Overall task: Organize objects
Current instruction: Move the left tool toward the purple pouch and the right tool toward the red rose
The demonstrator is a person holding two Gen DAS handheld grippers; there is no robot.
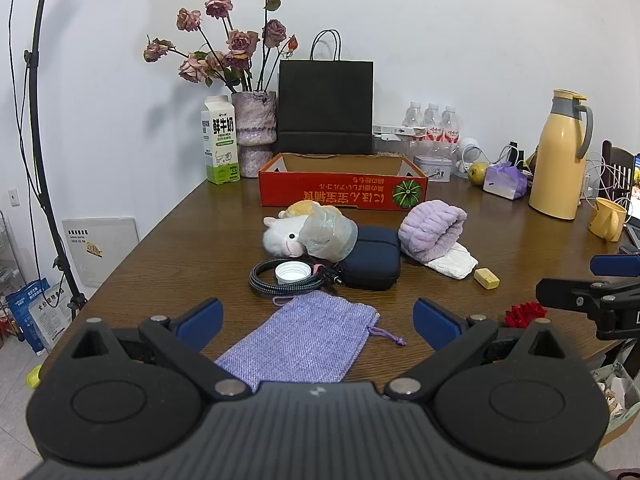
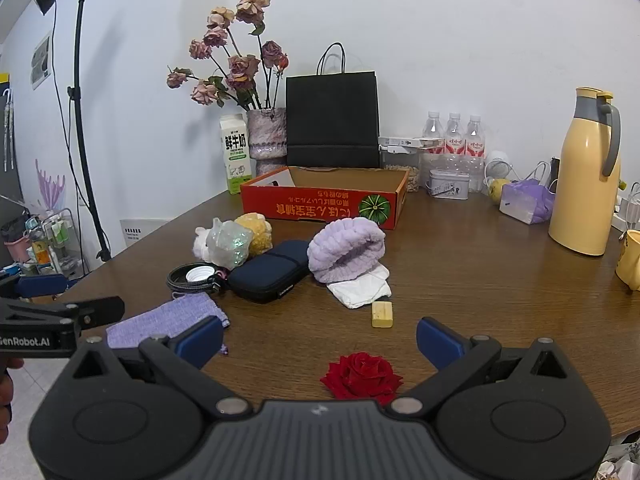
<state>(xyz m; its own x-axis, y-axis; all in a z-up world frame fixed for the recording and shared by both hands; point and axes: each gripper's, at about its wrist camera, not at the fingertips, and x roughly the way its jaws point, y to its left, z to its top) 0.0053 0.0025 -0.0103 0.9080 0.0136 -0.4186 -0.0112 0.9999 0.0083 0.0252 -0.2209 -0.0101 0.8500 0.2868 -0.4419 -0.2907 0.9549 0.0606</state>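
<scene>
Left hand-held gripper: spread wide, empty, over the lilac woven drawstring pouch at the table's near edge.
Right hand-held gripper: spread, empty, above the red fabric rose.
Your move: likely pinch each squarely, then carry to the open red cardboard box toward the far edge.
Surface: dark brown wooden table, cluttered.
Room: white wall, light stand.
</scene>
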